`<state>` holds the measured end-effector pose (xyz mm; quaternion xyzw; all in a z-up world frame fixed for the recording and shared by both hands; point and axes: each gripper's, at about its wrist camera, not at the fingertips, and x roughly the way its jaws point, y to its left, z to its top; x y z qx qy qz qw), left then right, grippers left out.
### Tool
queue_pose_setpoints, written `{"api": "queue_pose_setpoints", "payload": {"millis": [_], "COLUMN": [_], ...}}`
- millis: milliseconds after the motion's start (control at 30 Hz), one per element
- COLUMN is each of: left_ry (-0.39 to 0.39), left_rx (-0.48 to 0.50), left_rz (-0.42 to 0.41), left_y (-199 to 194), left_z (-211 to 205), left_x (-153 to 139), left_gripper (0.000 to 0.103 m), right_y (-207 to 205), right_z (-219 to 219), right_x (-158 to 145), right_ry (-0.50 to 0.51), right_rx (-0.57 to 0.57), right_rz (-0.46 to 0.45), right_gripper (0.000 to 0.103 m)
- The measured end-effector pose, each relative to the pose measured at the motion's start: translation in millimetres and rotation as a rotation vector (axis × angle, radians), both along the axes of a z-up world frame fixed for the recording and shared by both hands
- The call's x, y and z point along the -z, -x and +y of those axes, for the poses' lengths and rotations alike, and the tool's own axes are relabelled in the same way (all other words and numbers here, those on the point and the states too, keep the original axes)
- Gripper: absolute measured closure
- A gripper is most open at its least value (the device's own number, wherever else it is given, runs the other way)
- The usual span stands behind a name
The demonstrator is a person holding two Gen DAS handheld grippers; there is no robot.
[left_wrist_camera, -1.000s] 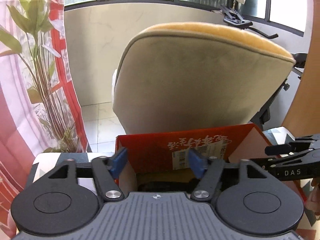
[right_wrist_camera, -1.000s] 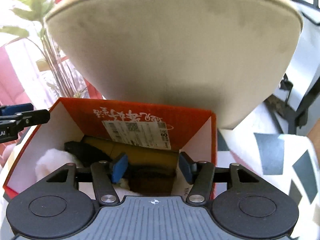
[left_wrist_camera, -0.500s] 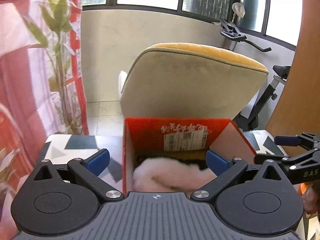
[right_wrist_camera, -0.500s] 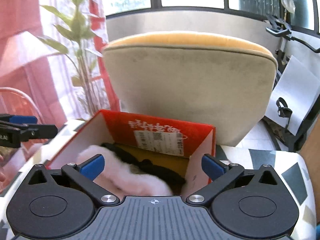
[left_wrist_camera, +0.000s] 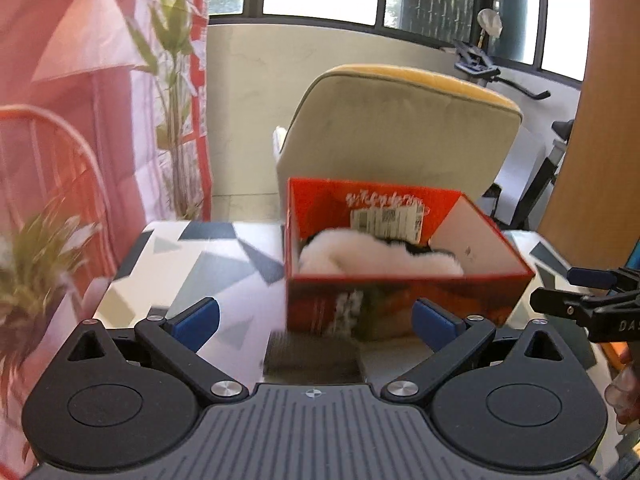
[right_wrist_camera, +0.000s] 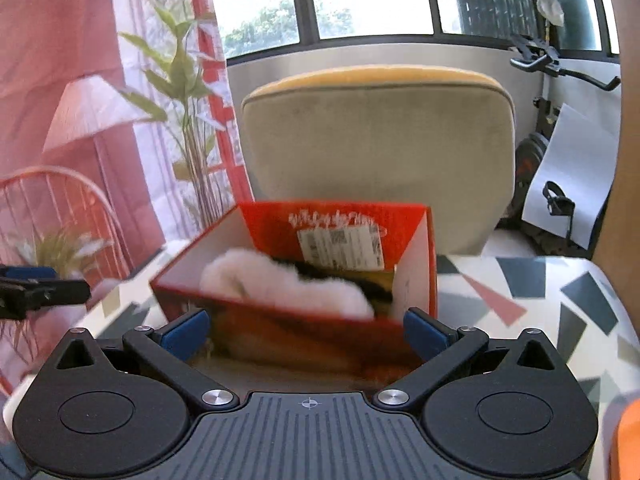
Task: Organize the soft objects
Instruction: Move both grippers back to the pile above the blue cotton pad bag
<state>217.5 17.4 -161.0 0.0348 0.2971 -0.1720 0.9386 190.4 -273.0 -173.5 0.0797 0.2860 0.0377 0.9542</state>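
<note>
White fluffy soft item [left_wrist_camera: 376, 254] lies inside the open red box [left_wrist_camera: 400, 300] on the patterned counter [left_wrist_camera: 208, 276], with something dark beside it. Both grippers sit before the box: left gripper [left_wrist_camera: 316, 316] and right gripper [right_wrist_camera: 306, 330] have fingers spread wide, having just opened, gripping nothing. A beige chair [right_wrist_camera: 376, 160] stands behind the box.

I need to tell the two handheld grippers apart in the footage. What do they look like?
They look identical. The left gripper and the right gripper each have a black body with two round discs, a grey ribbed plate bearing a small crosshair mark, silver pivot screws, black linkage arms and blue pads. Seen from the side, the right gripper shows white letters "DAS".
</note>
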Motion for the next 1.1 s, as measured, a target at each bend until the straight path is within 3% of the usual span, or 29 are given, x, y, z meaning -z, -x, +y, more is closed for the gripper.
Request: {"api": "queue_pose_setpoints", "payload": {"millis": [133, 333, 567, 1000, 1100], "left_ry": [-0.028, -0.019, -0.021, -0.025, -0.020], "left_rx": [-0.021, -0.052, -0.067, -0.054, -0.027], "left_rz": [0.045, 0.130, 0.182, 0.226, 0.217], "left_y": [14.6, 21.9, 24.1, 17.7, 16.4], "left_z": [2.9, 8.4, 4.2, -0.1, -3.5], "left_x": [13.9, 32.2, 47.0, 54.4, 52.6], "left_gripper": [0.000, 0.000, 0.000, 0.000, 0.000], "right_y": [19.1, 38.3, 44.2, 37.6, 36.3], "right_z": [7.6, 13.5, 19.8, 20.1, 22.6], "right_x": [19.4, 38.3, 56.9, 56.2, 56.2], "right_ry": [0.035, -0.037, -0.031, -0.024, -0.007], "right_rx": [0.001, 0.010, 0.024, 0.002, -0.015], "right_rz": [0.022, 0.087, 0.153, 0.157, 0.155], "right_gripper": [0.000, 0.000, 0.000, 0.001, 0.010]}}
